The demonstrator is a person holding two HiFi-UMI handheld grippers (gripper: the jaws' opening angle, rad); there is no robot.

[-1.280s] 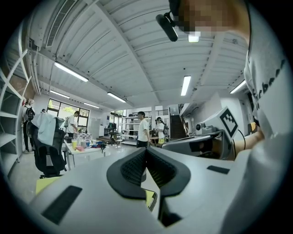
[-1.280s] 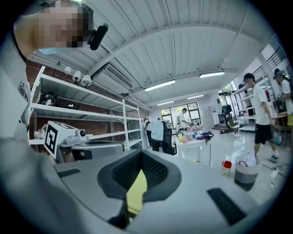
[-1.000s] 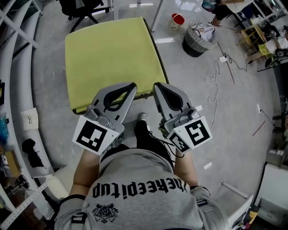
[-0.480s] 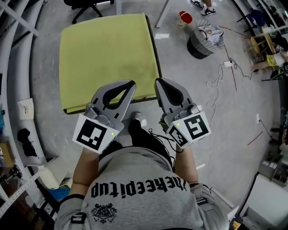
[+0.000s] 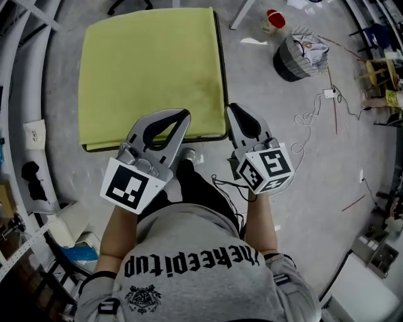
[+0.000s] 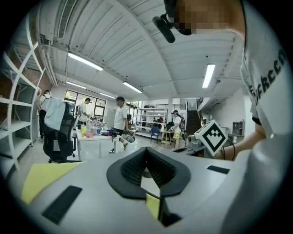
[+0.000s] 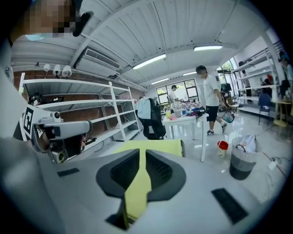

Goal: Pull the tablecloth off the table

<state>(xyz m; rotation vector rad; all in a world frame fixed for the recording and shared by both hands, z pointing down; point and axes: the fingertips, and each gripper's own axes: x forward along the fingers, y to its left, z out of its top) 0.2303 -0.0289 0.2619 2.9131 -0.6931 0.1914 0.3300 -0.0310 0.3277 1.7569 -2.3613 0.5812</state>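
A yellow-green tablecloth (image 5: 151, 69) lies flat over a small table whose dark edge (image 5: 222, 75) shows at the right. My left gripper (image 5: 183, 117) sits over the cloth's near edge. It is shut, and a small bit of yellow cloth (image 6: 153, 205) shows just under its pads. My right gripper (image 5: 234, 109) is at the near right corner. Its jaws are opening: a narrow slit shows between the pads, and a strip of the cloth (image 7: 136, 187) runs through it.
A dark waste bin (image 5: 301, 53), a red cup (image 5: 275, 17) and loose cables (image 5: 315, 113) lie on the floor to the right. White shelf frames (image 5: 25, 75) curve along the left. My shoe (image 5: 187, 154) is below the table's near edge. People stand at a far table (image 6: 120, 123).
My right gripper has swung to the right, toward the table's right edge, and its marker cube has turned. The left gripper stays at the near edge. The table sits higher in the view.
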